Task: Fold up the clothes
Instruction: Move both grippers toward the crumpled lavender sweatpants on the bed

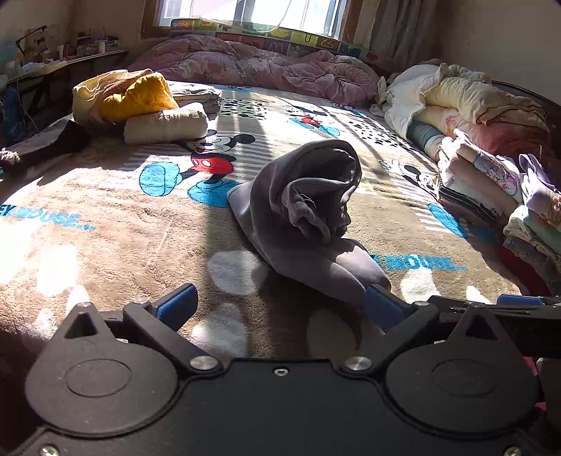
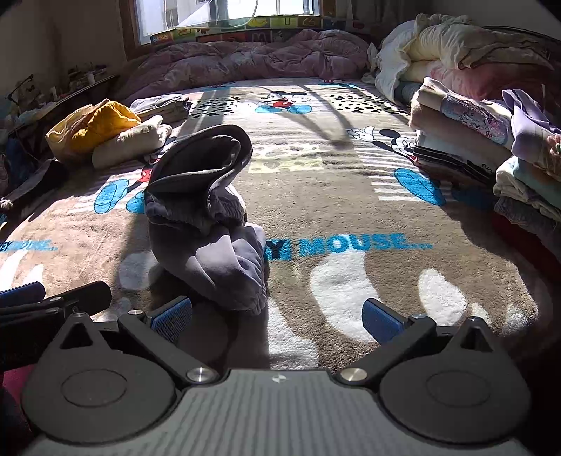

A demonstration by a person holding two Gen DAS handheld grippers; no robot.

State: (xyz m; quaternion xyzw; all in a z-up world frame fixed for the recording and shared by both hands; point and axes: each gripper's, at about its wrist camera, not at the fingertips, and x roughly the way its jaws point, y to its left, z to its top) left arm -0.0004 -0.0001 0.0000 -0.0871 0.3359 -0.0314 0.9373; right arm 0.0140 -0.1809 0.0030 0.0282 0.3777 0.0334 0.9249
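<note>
a grey garment [image 1: 308,217] sits in a crumpled heap on the bed's blanket [image 1: 115,238], which is tan with cartoon mice and blue lettering. part of the cloth stands up in a curled hood-like loop, with a bunched ribbed edge under it, and the rest slopes down toward the cameras. strong sunlight falls in patches over the blanket.

the left tongs [image 1: 280,305] are spread wide and hold nothing. the garment's near end reaches the right blue pad [image 1: 380,305]; whether it touches is hard to tell. the left pad is over bare blanket.

the right tongs [image 2: 277,315] are also spread wide and empty. in the right wrist view the garment [image 2: 210,224] lies ahead and to the left, its near end just beside the left pad [image 2: 171,317]. the other tongs show at that view's left edge.

on the bed's left side lie a yellow bundle [image 1: 133,94] and a cream roll [image 1: 166,122] just in front of it. along the right side is a stack of folded clothes [image 1: 491,182], with rolled quilts [image 1: 466,98] behind it. a pink duvet [image 1: 263,66] lies rumpled across the far end under the window [image 1: 245,12].
</note>
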